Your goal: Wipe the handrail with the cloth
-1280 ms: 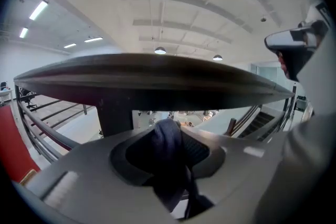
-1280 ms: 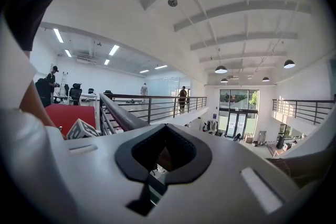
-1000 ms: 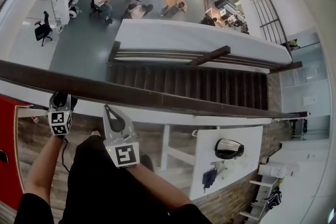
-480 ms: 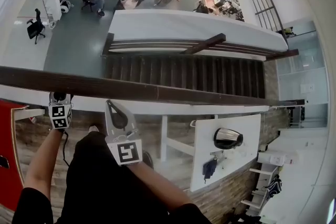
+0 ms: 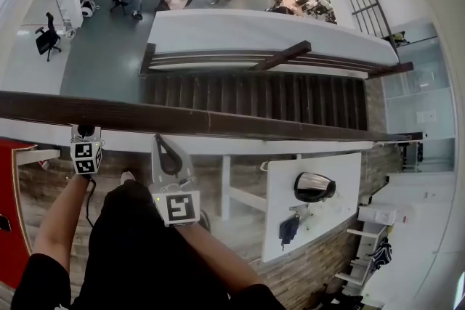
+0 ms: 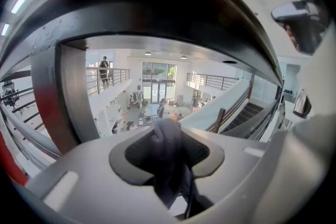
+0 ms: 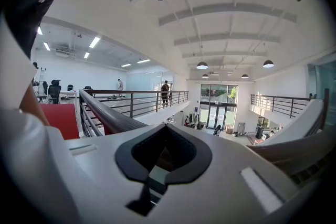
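Left gripper [image 5: 85, 133] pinches a dark cloth [image 6: 168, 157] beside the wooden handrail [image 5: 240, 125]; right gripper [image 5: 163, 149] (empty) is pressed together.

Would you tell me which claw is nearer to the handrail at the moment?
Left. The left claw, shut on the cloth, is right up against the handrail, which looms across its view. The right claw points at the rail from just short of it.

Below you: dark staircase [image 5: 254, 99]; seated people [image 5: 178, 0] on the lower floor; black office chair [image 5: 46, 38]; white table [image 5: 280, 189] bearing a dark rounded object [image 5: 314, 186].
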